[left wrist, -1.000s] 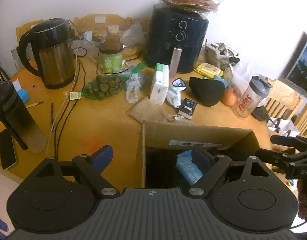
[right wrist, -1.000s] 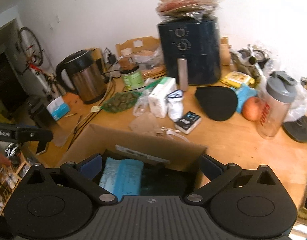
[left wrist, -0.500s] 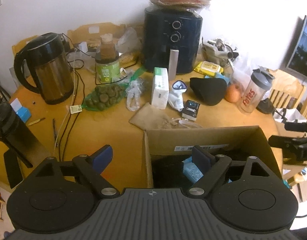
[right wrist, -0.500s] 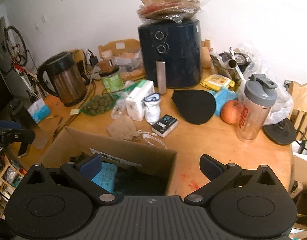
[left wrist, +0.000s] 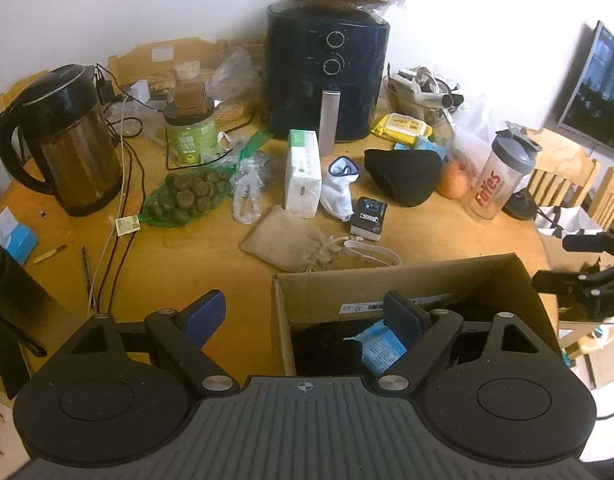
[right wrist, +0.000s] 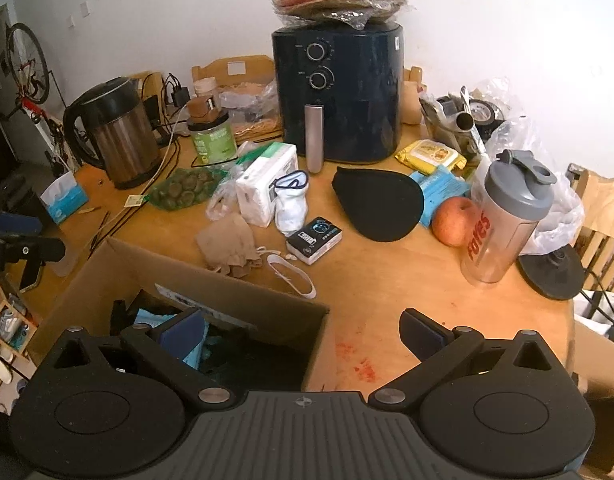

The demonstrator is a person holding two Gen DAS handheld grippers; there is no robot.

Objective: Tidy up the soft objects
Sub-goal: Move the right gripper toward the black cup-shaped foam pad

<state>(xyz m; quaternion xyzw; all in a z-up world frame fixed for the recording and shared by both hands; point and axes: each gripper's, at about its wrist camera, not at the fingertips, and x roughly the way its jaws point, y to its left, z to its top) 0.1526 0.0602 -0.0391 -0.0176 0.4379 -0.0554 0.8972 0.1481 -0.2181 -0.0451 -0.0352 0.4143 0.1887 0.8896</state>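
Left wrist view: left gripper (left wrist: 305, 312) jaws wide apart, nothing between them; left pad over bare counter (left wrist: 195, 264), right pad over the open cardboard box (left wrist: 391, 286) at the near edge. Blue soft pack (left wrist: 377, 350) lies inside the box, beside the right pad; cannot tell if they touch. Beyond the box: tan cloth pouch (left wrist: 289, 242), white sock (left wrist: 339, 194), black soft cap (left wrist: 405, 176), white tissue pack (left wrist: 303, 172). Kettle (left wrist: 73, 140) far left, air fryer (left wrist: 327, 76) far centre.

Right wrist view: right gripper (right wrist: 303, 330) jaws also spread, empty; left pad over the box (right wrist: 243, 304), right pad over bare counter (right wrist: 387, 276). Pouch (right wrist: 229, 246), sock (right wrist: 293, 202) and cap (right wrist: 377, 204) lie on the counter beyond the box, well apart from the gripper. Apple (right wrist: 453, 220) touches the shaker bottle (right wrist: 505, 220) at right.
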